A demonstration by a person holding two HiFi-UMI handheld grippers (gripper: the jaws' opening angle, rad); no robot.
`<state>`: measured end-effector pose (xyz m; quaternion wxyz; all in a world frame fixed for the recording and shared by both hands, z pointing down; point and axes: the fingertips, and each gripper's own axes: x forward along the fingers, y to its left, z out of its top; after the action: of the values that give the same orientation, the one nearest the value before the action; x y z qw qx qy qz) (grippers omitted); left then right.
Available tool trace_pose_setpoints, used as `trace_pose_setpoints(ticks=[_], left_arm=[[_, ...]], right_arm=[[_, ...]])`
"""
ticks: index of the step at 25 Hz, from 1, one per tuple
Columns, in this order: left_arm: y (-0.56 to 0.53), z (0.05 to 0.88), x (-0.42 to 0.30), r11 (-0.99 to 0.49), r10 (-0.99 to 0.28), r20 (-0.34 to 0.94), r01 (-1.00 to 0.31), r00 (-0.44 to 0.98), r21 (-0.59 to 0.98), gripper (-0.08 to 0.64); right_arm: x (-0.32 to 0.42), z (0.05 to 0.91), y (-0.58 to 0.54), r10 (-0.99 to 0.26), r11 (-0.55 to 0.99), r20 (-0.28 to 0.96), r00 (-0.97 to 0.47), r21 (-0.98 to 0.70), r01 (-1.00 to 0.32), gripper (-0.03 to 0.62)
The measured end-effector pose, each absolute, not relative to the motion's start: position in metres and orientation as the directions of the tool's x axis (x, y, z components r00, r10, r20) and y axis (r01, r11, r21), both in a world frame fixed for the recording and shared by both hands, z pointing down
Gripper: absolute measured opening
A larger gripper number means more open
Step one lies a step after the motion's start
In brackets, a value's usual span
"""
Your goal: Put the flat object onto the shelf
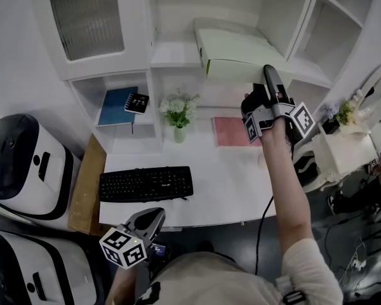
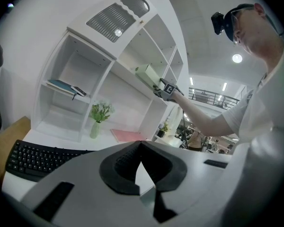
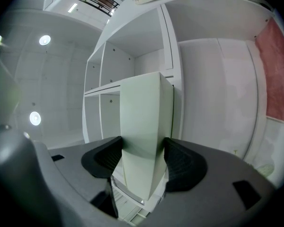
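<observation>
The flat object is a pale green flat box (image 1: 238, 53), with my right gripper (image 1: 271, 76) shut on its near edge. It reaches into the middle bay of the white shelf unit (image 1: 171, 54), above the desk; I cannot tell whether it rests on the board. In the right gripper view the box (image 3: 144, 117) stands between both dark pads (image 3: 104, 157), which press on its sides. In the left gripper view, the box (image 2: 148, 74) and the right gripper (image 2: 164, 87) are far off at the shelf. My left gripper (image 1: 153, 218) hangs low at the desk's front edge, shut (image 2: 141, 148) and empty.
On the white desk (image 1: 235, 189) lie a black keyboard (image 1: 146, 183) and a pink sheet (image 1: 235, 132); a vase of flowers (image 1: 180, 116) stands at the back. A blue book (image 1: 117, 105) lies in the lower left bay. White machines (image 1: 19, 157) stand left, a white chair (image 1: 343, 151) right.
</observation>
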<state>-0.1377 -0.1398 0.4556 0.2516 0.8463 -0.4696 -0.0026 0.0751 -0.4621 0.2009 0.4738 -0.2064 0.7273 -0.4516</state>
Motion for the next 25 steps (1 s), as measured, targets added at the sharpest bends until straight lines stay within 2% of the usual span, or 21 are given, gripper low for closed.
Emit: trace_pose_setpoints(ticks=[3, 7, 13, 19, 25], left_arm=[[-0.143, 0.452, -0.138, -0.435, -0.791, 0.235, -0.790, 0.564, 0.433, 0.014], [-0.146, 0.447, -0.140, -0.431, -0.789, 0.240, -0.788, 0.565, 0.439, 0.014], [-0.146, 0.448, -0.142, -0.427, -0.792, 0.239, -0.789, 0.562, 0.442, 0.014], [-0.145, 0.442, -0.134, -0.447, -0.788, 0.218, -0.778, 0.576, 0.441, 0.014], [-0.139, 0.432, -0.124, -0.511, -0.761, 0.172, -0.742, 0.625, 0.434, 0.014]], right_arm=[[0.070, 0.200, -0.465, -0.712, 0.525, -0.497, -0.497, -0.846, 0.093, 0.285], [0.069, 0.195, -0.461, -0.689, 0.558, -0.490, -0.534, -0.829, 0.040, 0.327], [0.062, 0.200, -0.434, -0.629, 0.601, -0.472, -0.618, -0.800, 0.000, 0.327], [0.016, 0.227, -0.367, -0.519, 0.618, -0.387, -0.762, -0.786, -0.022, 0.327], [0.000, 0.247, -0.323, -0.494, 0.583, -0.341, -0.800, -0.813, -0.013, 0.327]])
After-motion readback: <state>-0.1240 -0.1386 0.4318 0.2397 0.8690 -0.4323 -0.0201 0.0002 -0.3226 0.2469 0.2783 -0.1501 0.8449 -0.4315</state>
